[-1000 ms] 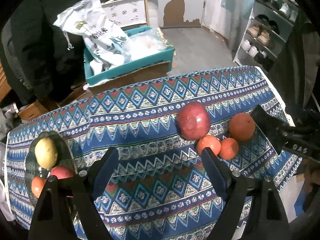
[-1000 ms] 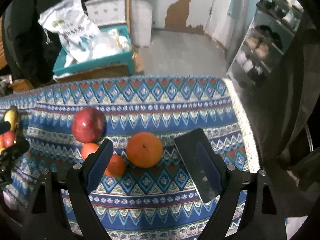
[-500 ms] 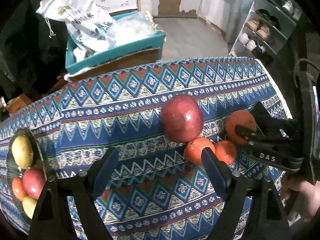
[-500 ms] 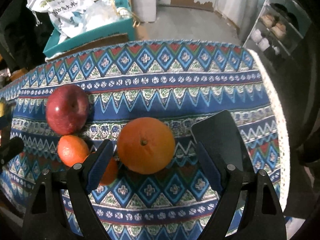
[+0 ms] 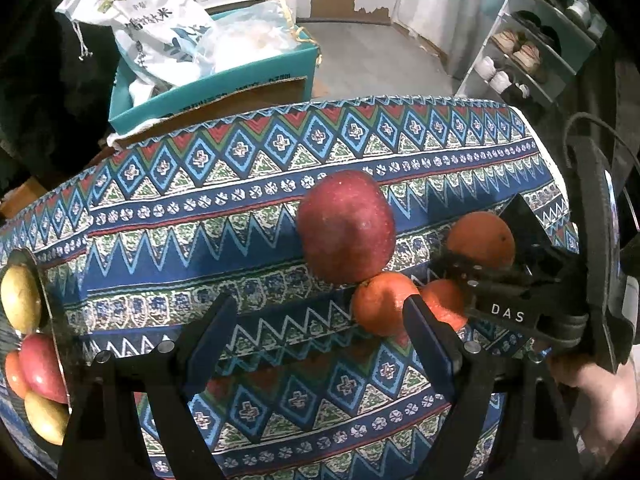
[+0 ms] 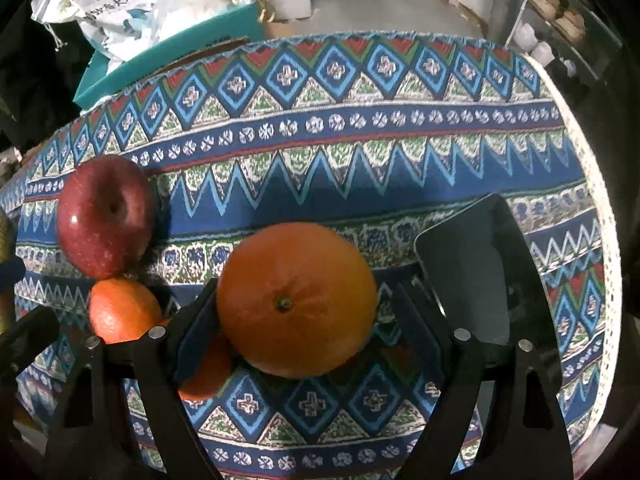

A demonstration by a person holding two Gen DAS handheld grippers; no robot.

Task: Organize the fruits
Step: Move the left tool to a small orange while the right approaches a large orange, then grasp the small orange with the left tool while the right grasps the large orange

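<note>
Trouble likeliest: right gripper (image 6: 296, 316), jaws just closing around the large orange (image 6: 296, 300) but not yet clamped, could nudge the small orange (image 6: 202, 372) behind its left finger; left gripper (image 5: 316, 328) hangs open, empty.

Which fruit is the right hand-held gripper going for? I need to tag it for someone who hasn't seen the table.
On the blue patterned tablecloth, find the fruit cluster beside the dark red apple. The target is the large round orange between the right hand-held gripper fingers; it is far bigger than the two small tangerines.
</note>
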